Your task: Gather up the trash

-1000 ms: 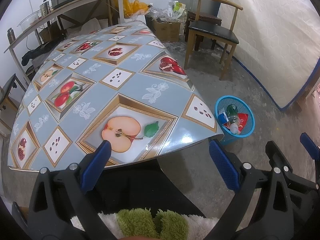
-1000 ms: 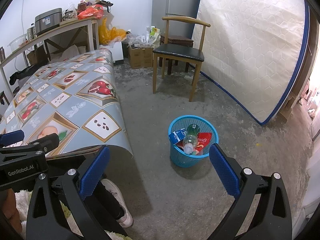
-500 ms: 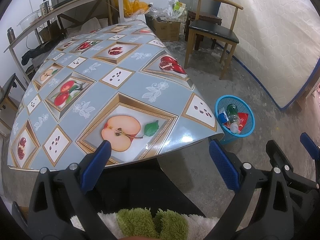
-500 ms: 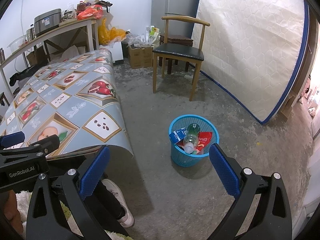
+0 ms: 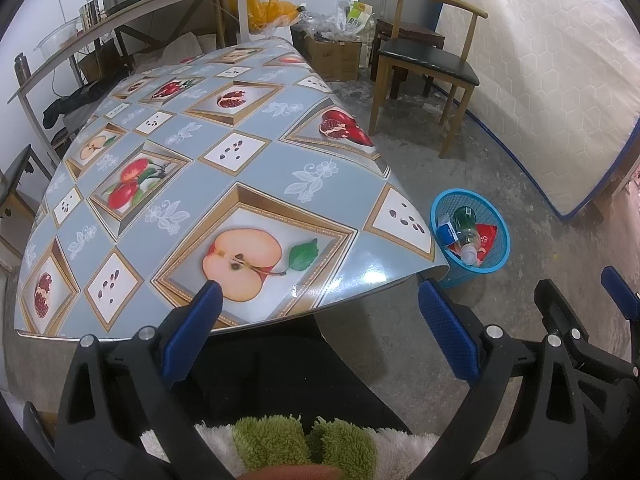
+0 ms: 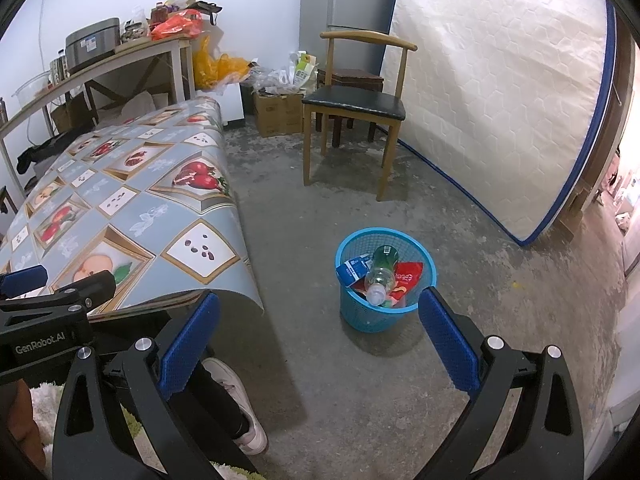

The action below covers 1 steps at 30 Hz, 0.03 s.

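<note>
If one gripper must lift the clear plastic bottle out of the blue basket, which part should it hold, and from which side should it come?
Probably the neck end, from above. The clear plastic bottle lies tilted in the blue basket, cap end raised towards the near rim, so the mesh wall blocks a side approach. The right gripper is open and nearest.

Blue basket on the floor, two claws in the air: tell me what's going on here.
A person seated at the table holds a claw in each hand, collecting trash. Both the left claw and the right claw are open and empty. The blue basket stands on the concrete floor beside the table corner and already holds a plastic bottle, a blue carton and a red wrapper. No loose trash shows on the tablecloth.
</note>
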Tool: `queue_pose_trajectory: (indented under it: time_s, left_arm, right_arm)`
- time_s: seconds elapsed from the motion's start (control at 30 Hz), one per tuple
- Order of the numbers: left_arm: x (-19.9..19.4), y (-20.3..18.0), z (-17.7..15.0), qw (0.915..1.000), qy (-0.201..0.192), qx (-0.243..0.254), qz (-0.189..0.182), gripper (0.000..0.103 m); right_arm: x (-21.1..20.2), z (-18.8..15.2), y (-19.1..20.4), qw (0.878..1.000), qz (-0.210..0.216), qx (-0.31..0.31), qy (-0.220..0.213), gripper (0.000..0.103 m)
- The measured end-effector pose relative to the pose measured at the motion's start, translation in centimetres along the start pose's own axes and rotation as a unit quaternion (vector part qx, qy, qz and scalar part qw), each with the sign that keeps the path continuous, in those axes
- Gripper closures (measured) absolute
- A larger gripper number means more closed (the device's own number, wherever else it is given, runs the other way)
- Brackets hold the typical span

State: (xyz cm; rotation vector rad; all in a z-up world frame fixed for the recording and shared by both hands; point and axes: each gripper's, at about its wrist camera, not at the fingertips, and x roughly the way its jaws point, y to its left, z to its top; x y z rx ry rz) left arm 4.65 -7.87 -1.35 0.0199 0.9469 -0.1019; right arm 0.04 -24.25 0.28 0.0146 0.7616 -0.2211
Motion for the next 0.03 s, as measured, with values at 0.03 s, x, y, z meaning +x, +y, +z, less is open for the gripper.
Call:
queue_pose_trajectory:
  time_s: [0.03]
  left_arm:
    - [0.01, 0.02, 0.06, 1.0, 0.0, 0.0, 0.0, 0.009]
  right_arm:
    - [0.0, -0.01, 0.03, 1.0, 0.0, 0.001, 0.0, 0.006]
